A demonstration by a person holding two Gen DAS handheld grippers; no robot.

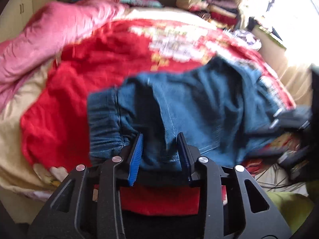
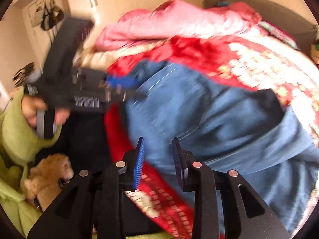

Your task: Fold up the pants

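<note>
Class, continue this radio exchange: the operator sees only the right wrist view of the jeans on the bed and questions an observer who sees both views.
Operator: What is between the left gripper's fingers?
Observer: A fold of the jeans, beside their gathered elastic band.
Operator: What lies past the red blanket, towards the head of the bed?
Observer: A pile of folded clothes, next to a bright window.
</note>
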